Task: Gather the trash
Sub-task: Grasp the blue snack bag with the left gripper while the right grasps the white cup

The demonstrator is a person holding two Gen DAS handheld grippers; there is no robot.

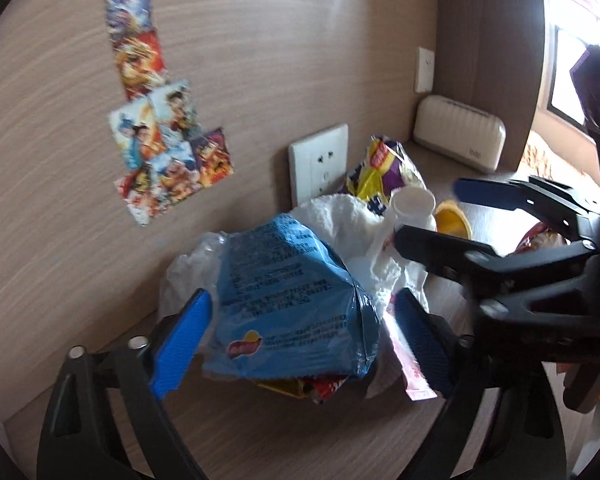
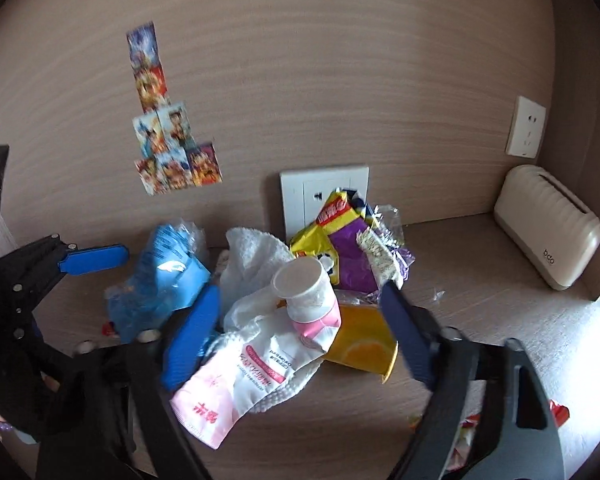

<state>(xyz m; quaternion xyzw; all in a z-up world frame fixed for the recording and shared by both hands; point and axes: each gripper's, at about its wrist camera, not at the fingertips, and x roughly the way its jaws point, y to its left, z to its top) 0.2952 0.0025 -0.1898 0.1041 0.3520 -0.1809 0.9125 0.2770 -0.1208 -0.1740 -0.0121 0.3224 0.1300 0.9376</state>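
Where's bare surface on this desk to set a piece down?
Bare wood lies right of the pile, between the purple snack bag and the cream tissue box, and along the near edge in front of the pink tissue pack. The middle is crowded: blue bag, white cup and yellow cup overlap under both open grippers.

right tongs (image 2: 300, 332) agape | straddling white cup (image 2: 306, 292) | pink packet (image 2: 228, 380) below
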